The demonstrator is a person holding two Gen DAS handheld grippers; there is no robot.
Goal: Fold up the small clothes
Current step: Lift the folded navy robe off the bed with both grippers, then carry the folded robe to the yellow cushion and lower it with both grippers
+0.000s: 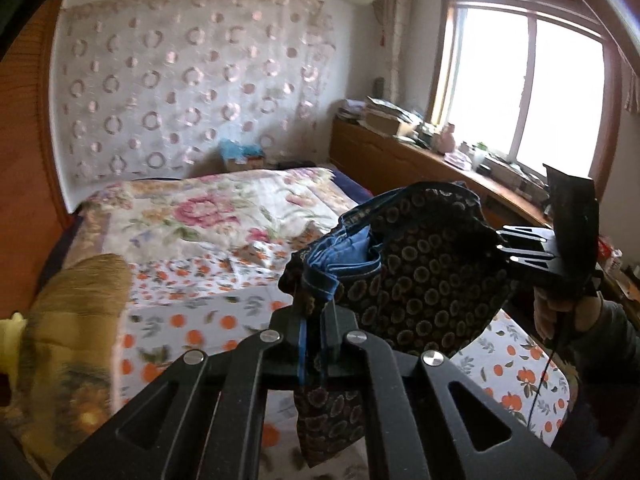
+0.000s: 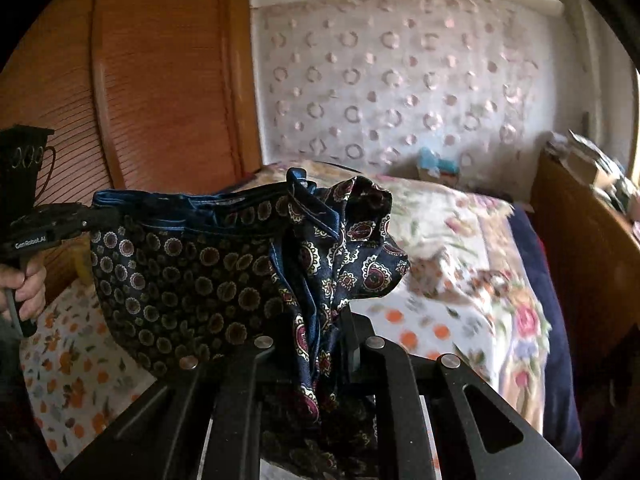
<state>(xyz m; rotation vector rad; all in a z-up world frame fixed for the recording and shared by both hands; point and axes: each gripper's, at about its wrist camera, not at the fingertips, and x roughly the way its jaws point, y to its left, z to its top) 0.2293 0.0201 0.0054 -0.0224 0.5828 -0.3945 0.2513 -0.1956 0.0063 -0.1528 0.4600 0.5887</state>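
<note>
A small dark navy garment (image 1: 424, 276) with a round flower print and blue waistband hangs in the air above the bed, stretched between both grippers. My left gripper (image 1: 314, 312) is shut on one end of its waistband; a strip of cloth hangs down below the fingers. My right gripper (image 2: 320, 320) is shut on the other end, where the cloth bunches up (image 2: 352, 240). In the left wrist view the right gripper (image 1: 516, 248) shows at the right. In the right wrist view the left gripper (image 2: 80, 220) shows at the left, with the garment (image 2: 180, 280) spread between.
The bed (image 1: 208, 240) below has a flowered quilt and an orange-print sheet (image 2: 72, 368). A tan blurred cloth (image 1: 76, 320) lies at the left. A wooden sideboard (image 1: 404, 160) with clutter runs under the window. A wooden wardrobe door (image 2: 160, 80) stands at the left.
</note>
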